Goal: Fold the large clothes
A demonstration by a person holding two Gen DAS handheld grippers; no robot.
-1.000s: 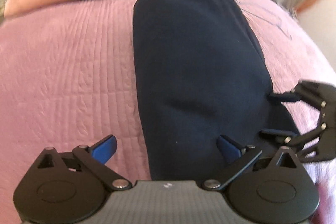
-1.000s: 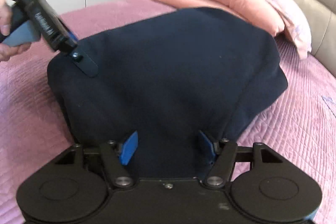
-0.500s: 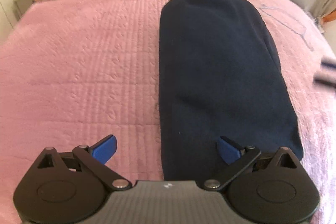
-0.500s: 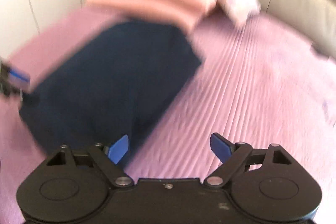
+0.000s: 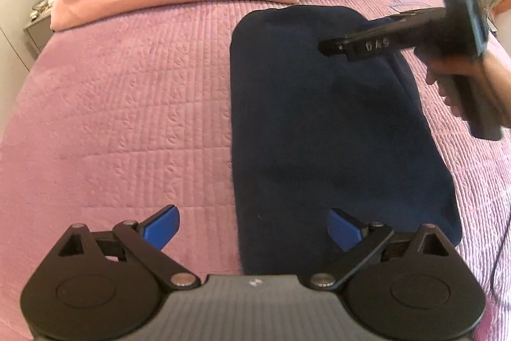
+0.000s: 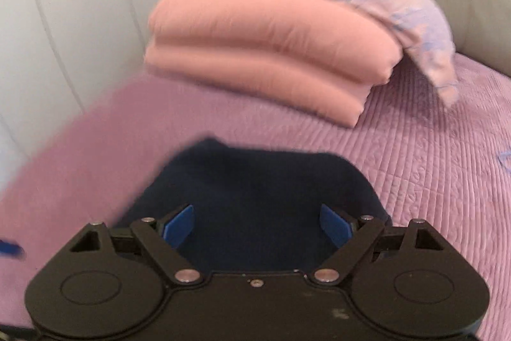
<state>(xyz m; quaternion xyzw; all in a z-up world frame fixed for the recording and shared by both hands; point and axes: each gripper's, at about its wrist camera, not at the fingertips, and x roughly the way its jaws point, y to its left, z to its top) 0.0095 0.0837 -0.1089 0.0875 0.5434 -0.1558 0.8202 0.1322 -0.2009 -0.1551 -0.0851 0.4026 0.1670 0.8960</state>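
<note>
Left wrist view shows the dark garment [image 5: 335,123] folded lengthwise on the right of the bedspread [image 5: 127,117], both the left gripper [image 5: 254,226] and right gripper [image 6: 257,221] spread and empty, so a one-layer pinch at its seemingly thick far end could undo the fold.

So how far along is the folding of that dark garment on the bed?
Mostly done, it seems: the navy garment lies as a narrow folded strip on the pink bedspread. Nothing is held; the left hand-held gripper and right hand-held gripper are both open. The right one hovers over the far end, perhaps for one more fold.
</note>
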